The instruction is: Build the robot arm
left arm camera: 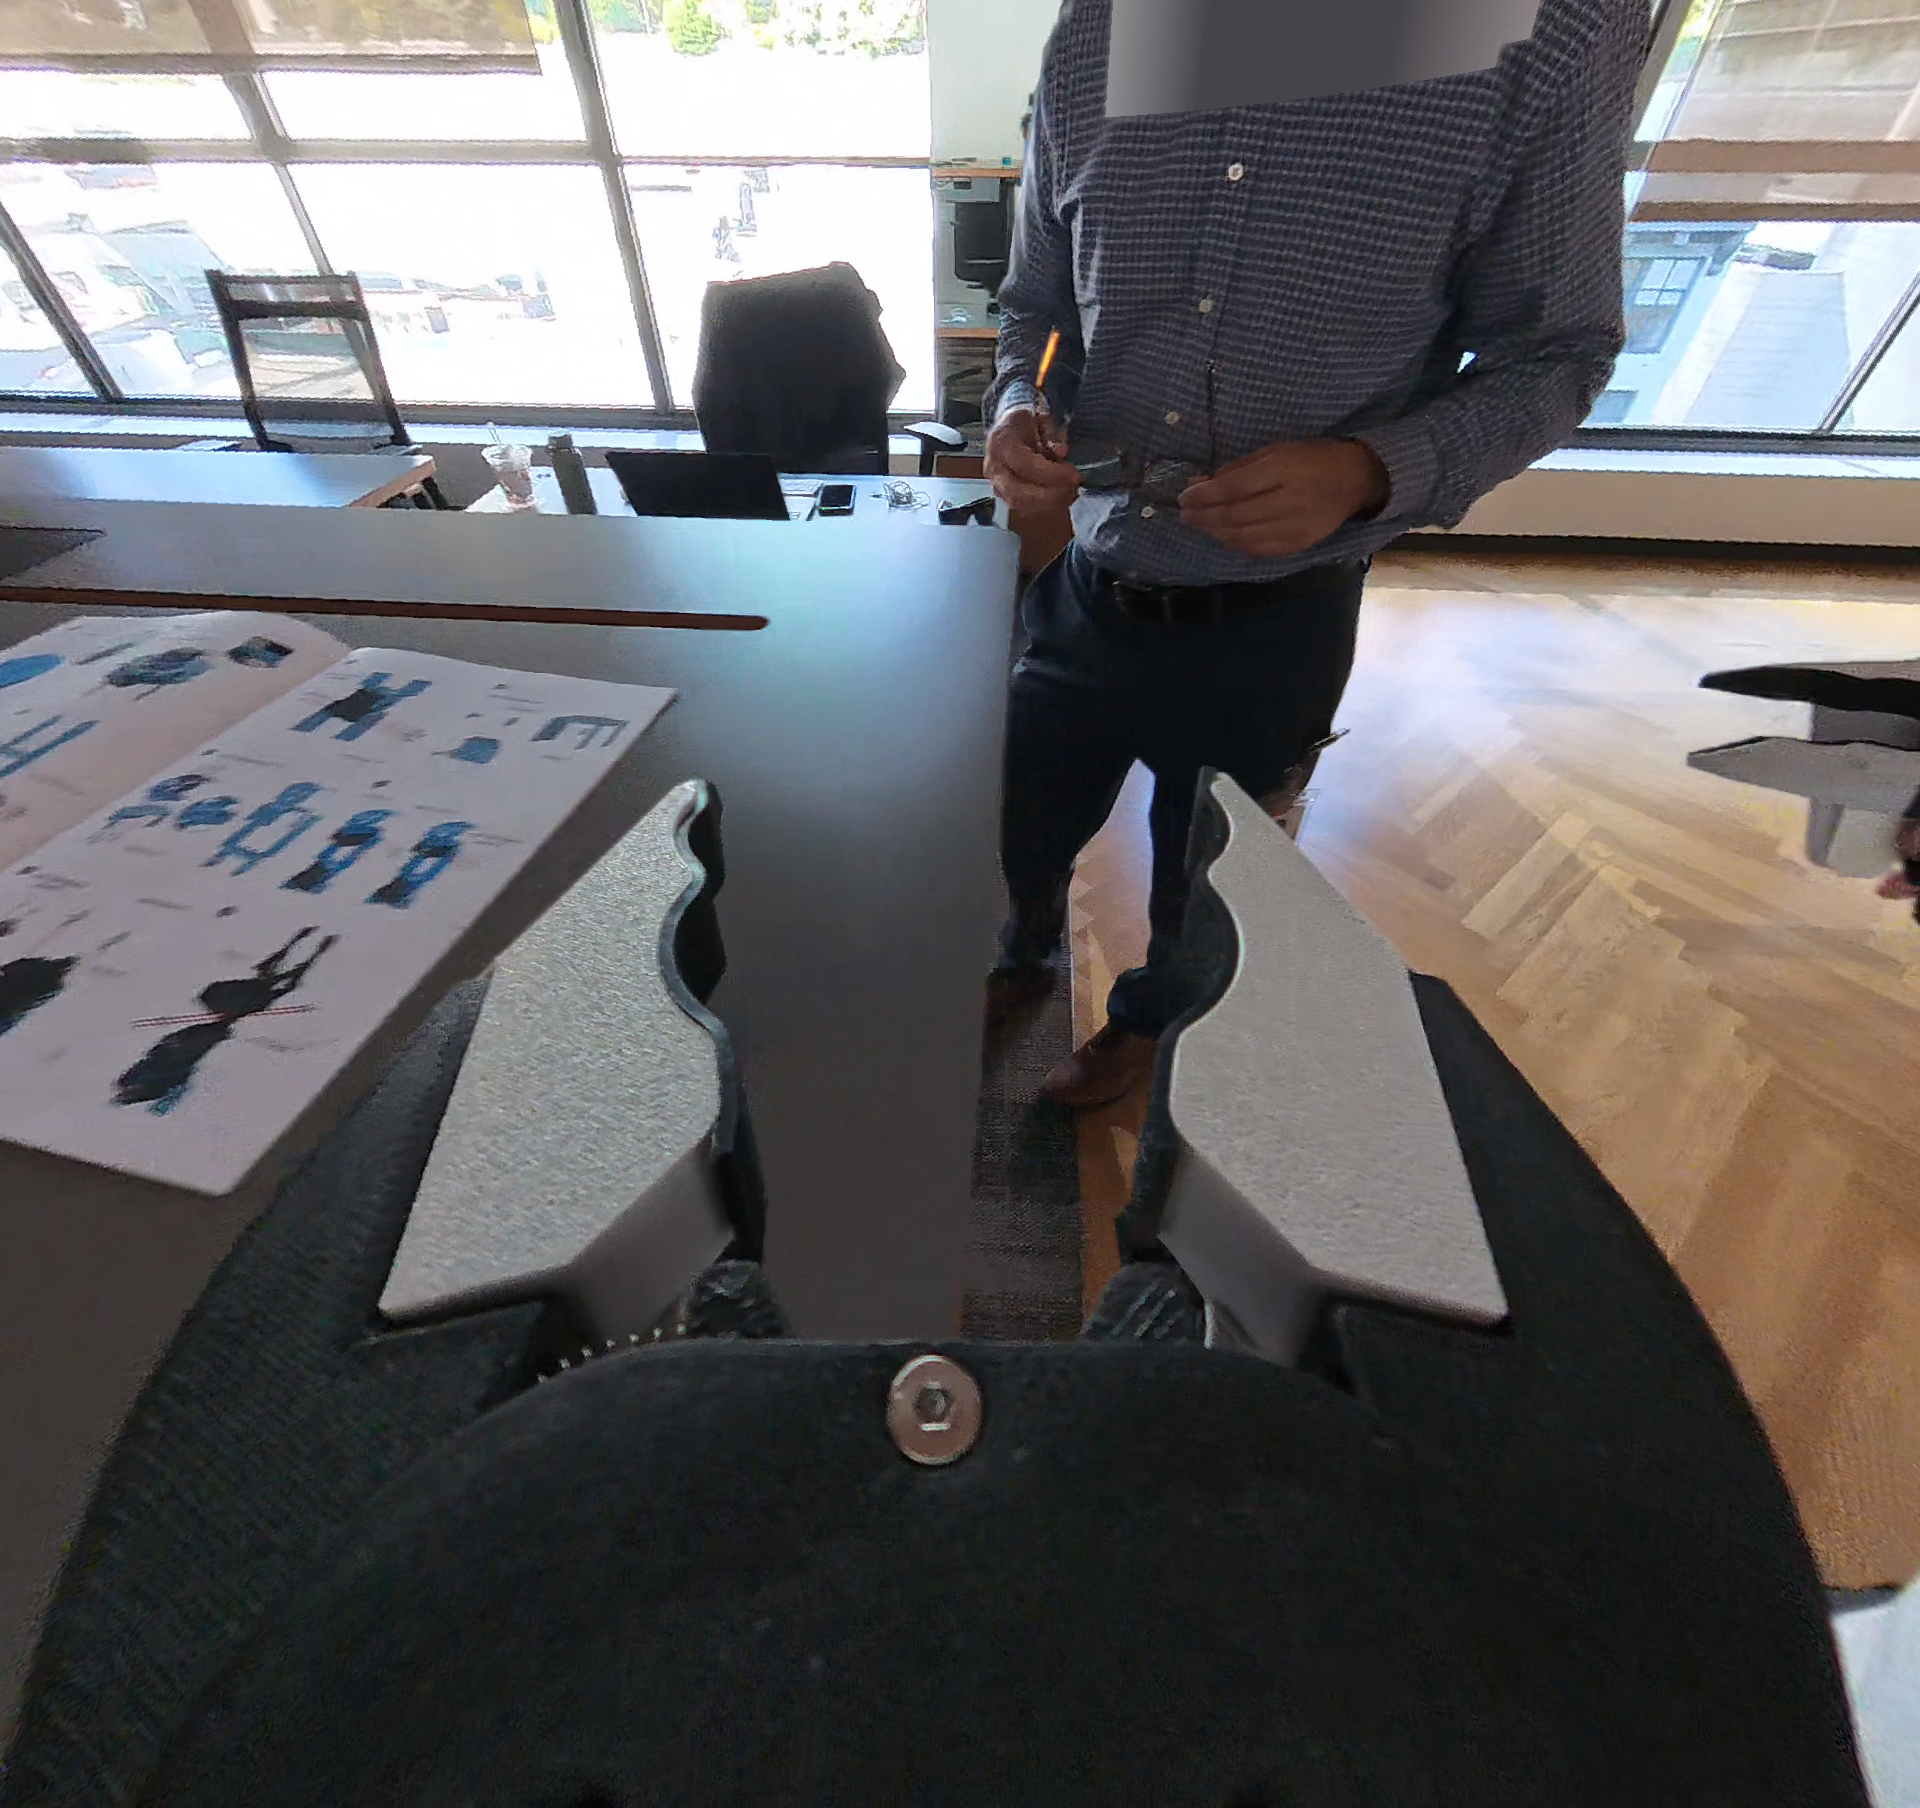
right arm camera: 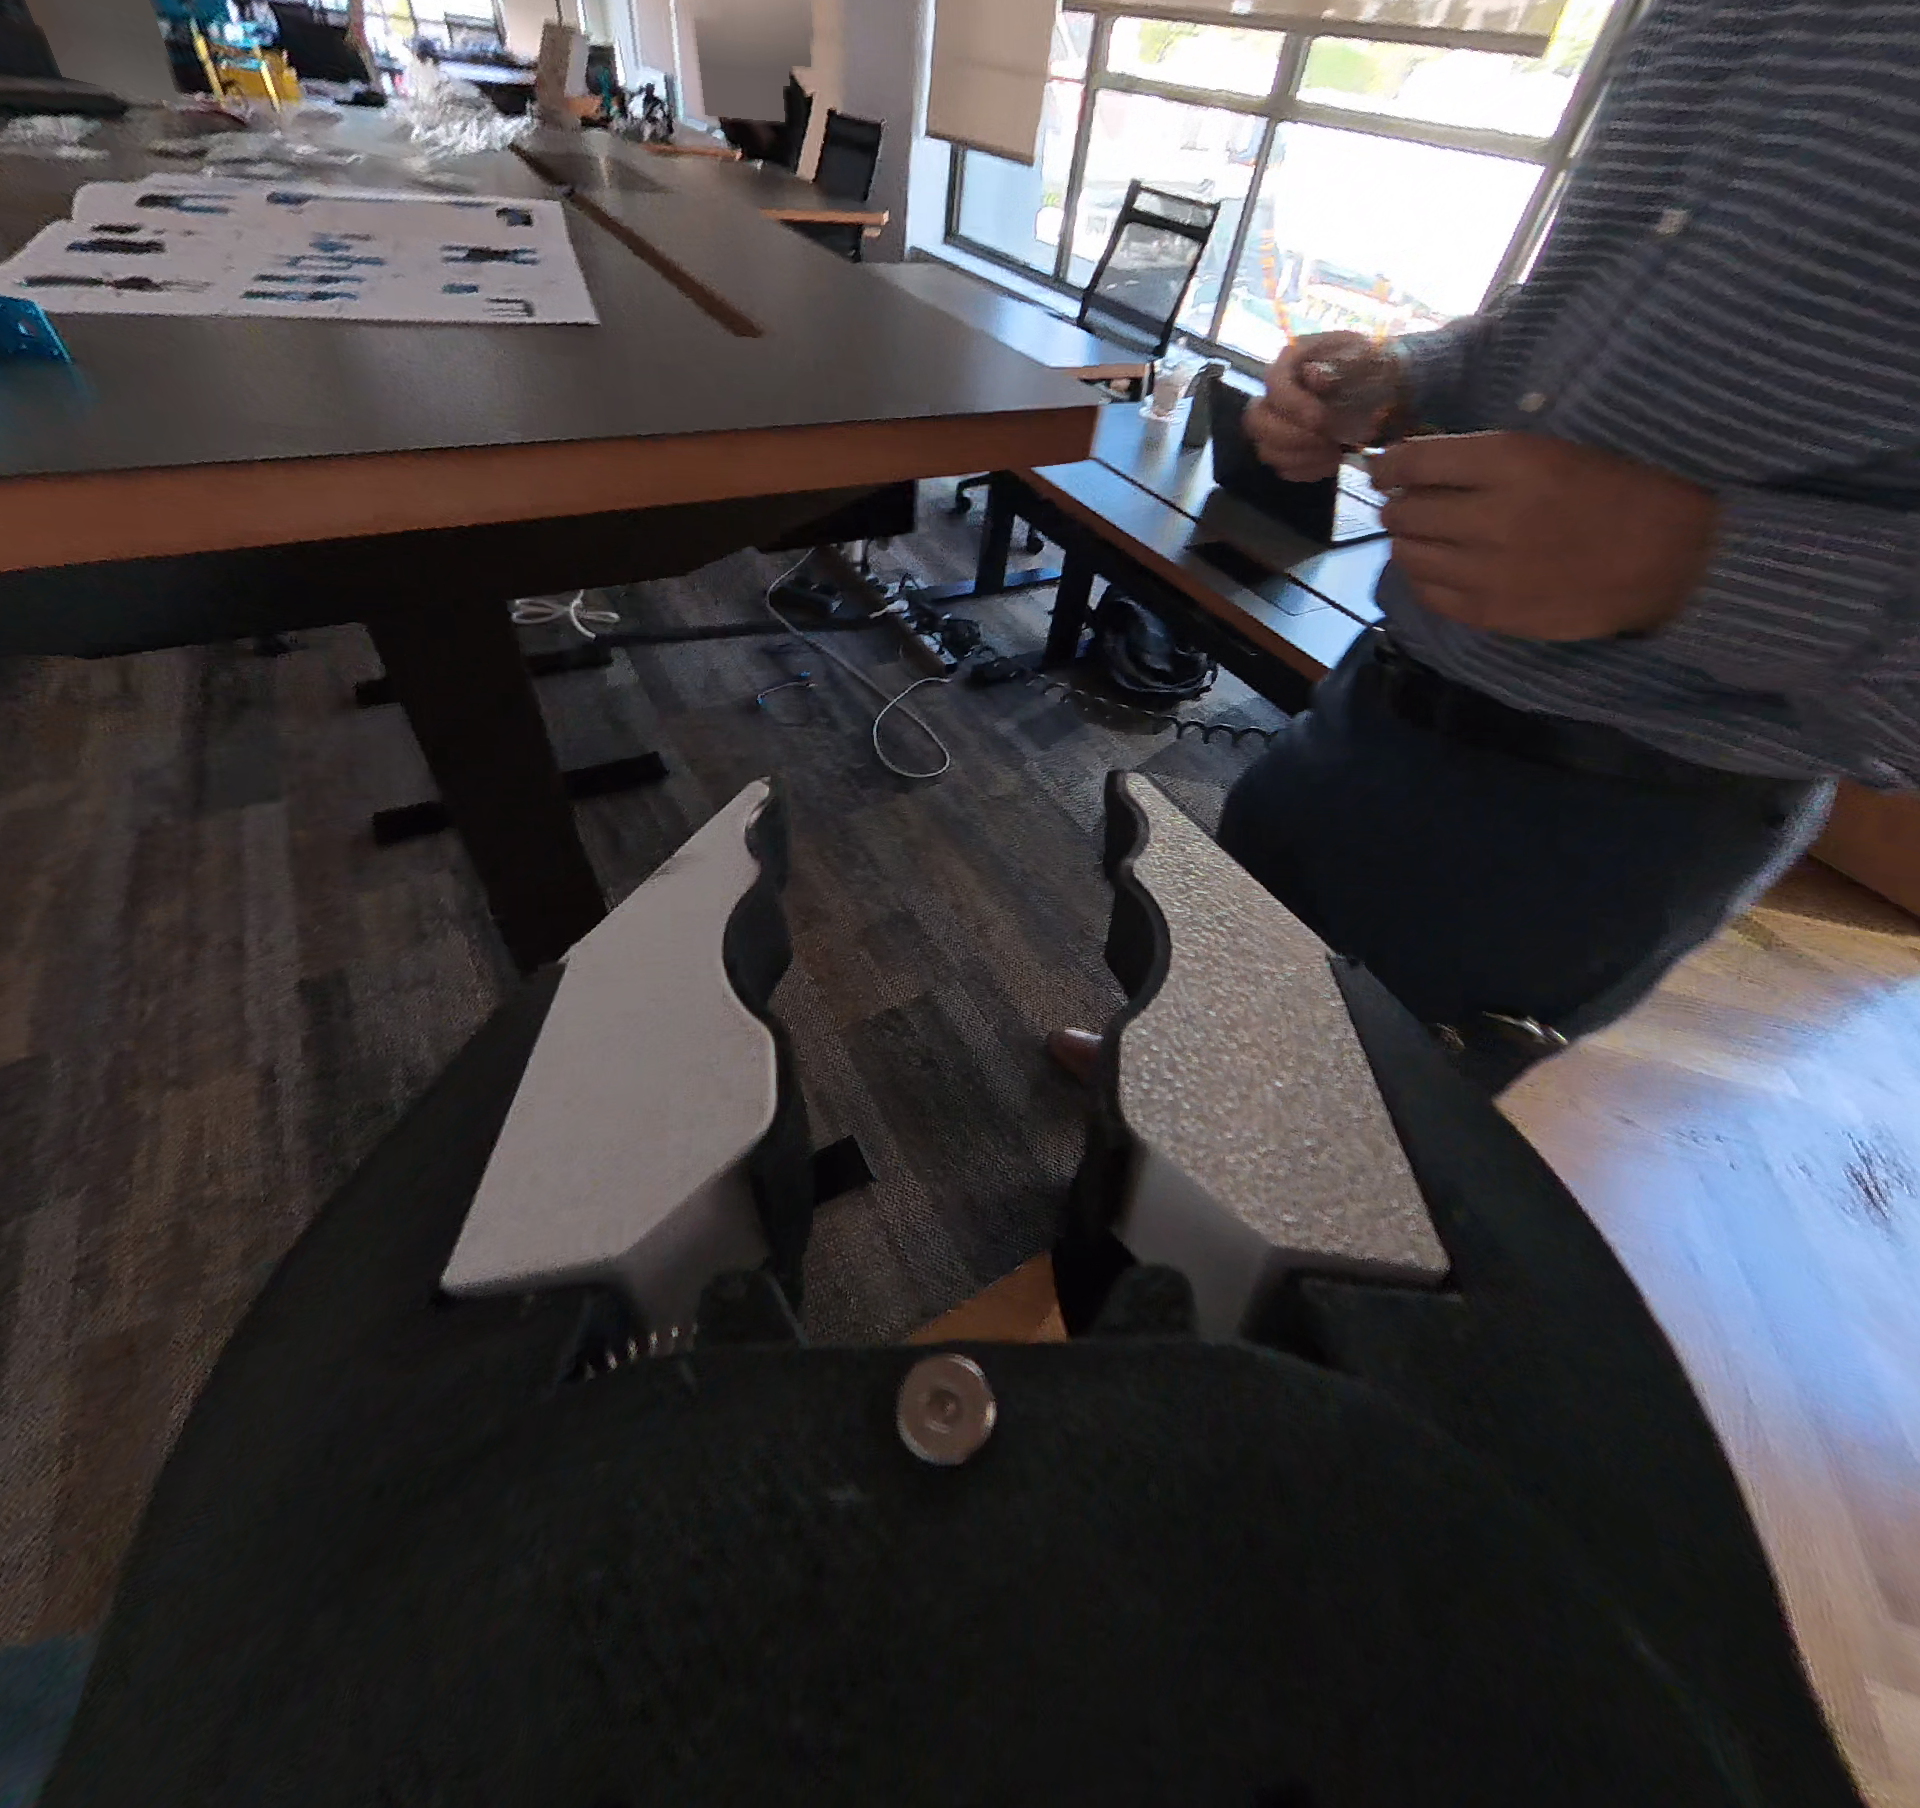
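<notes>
Hovering above the near edge of a dark table [left arm camera: 862, 678], the left gripper [left arm camera: 951, 802] is held with its jaws spread apart and nothing between them; no object is touched. The right gripper [right arm camera: 940, 802] is likewise held with its jaws apart and empty, low over grey carpet [right arm camera: 914, 937], beside the table's corner and below its top. Nothing is seen to be gripped or carried, so no handling is shown as under way. To the left on the tabletop, a white printed sheet [left arm camera: 343, 885] with blue and black figures is laid flat, well apart from both grippers. Farther off, a person [left arm camera: 1309, 324] in a checked shirt is seen standing by the table's far corner, small items being held in both hands. Beyond, a black office chair [left arm camera: 790, 366] and large windows [left arm camera: 436, 231] are seen.
</notes>
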Tool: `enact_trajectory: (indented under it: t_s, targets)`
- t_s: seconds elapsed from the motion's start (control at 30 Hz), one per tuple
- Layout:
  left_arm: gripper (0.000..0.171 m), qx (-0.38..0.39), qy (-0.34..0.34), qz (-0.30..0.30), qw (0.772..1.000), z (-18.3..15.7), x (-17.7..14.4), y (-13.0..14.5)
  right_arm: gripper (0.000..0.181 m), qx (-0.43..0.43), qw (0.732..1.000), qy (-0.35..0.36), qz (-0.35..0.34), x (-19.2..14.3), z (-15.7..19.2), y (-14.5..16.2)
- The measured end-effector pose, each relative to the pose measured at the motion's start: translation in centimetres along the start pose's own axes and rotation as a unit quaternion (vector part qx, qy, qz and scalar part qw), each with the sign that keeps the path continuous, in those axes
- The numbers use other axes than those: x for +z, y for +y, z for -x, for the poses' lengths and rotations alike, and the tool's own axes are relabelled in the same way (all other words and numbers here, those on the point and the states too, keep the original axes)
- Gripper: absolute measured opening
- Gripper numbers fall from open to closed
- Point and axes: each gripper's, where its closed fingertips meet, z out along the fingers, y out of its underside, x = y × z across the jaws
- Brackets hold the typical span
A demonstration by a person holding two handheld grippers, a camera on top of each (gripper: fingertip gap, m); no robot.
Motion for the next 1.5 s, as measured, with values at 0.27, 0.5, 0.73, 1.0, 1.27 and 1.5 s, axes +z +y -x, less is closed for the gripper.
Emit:
enact_trajectory:
  t_s: [0.27,0.5,0.73,1.0,1.27,1.5]
  targets:
    - [0.093,-0.035,0.049,-0.004,0.998,-15.7,7.8,1.7,0.051,0.02,0.999,0.041,0.007,-12.9,-9.4,4.4]
    - [0.093,-0.036,0.058,0.04,0.997,-23.8,11.5,4.9,0.051,-0.01,0.993,0.091,0.08,-20.1,-15.4,9.3]
    - [0.092,-0.031,0.042,0.041,0.998,-25.2,10.9,5.2,0.055,-0.047,0.988,0.128,0.076,-21.1,-18.2,9.1]
    - [0.089,-0.023,0.029,0.032,0.999,-25.2,8.7,5.2,0.067,-0.07,0.99,0.092,0.076,-18.3,-17.1,9.1]
    - [0.086,0.024,0.003,0.028,0.999,-20.3,8.8,3.5,0.064,-0.04,0.994,0.082,0.067,-14.2,-15.8,9.5]
    - [0.083,0.035,0.006,0.012,0.999,-14.3,11.7,2.0,0.059,-0.015,0.993,0.106,0.058,-10.4,-15.2,9.0]
